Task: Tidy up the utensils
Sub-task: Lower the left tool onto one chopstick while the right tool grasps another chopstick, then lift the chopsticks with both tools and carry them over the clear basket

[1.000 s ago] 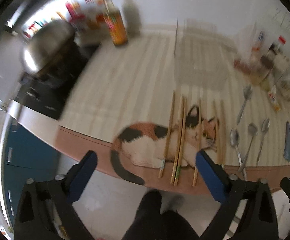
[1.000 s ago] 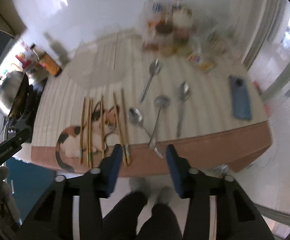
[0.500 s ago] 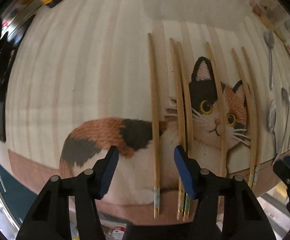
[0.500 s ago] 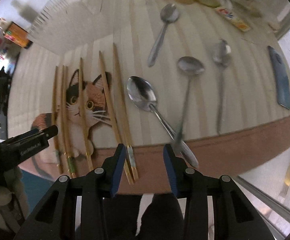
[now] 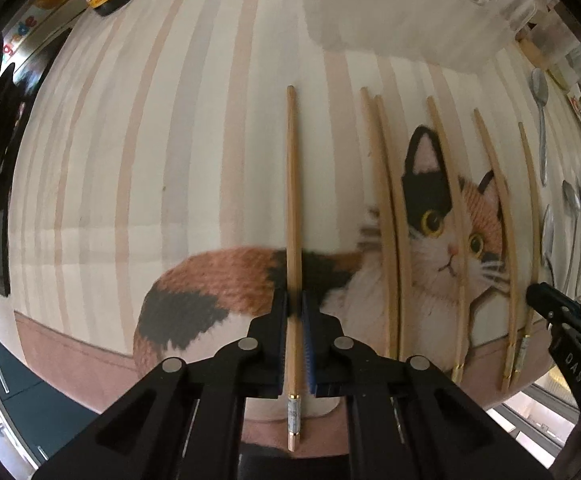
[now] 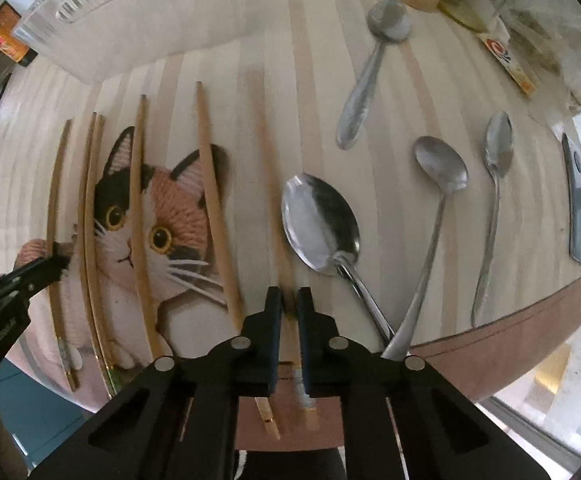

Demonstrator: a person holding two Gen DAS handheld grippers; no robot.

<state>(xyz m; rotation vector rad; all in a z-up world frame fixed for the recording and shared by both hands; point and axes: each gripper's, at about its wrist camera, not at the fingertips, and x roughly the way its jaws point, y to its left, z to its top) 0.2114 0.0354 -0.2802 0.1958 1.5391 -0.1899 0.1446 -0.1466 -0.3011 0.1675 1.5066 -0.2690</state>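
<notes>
- Six chopsticks lie on the cat-print tablecloth (image 5: 194, 152).
- Left gripper (image 5: 295, 308) is clamped on the leftmost chopstick (image 5: 291, 184); its fingers hide part of the shaft.
- Right gripper (image 6: 289, 300), jaws closing, pinches the rightmost chopstick (image 6: 268, 152), which is motion-blurred.
- Four spoons (image 6: 320, 222) lie rightward.
- "DAS" is readable on the other gripper's arm in the left wrist view.

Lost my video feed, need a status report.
Left gripper shut on leftmost chopstick. Right gripper closing on rightmost chopstick. Big spoon lies close beside it.
</notes>
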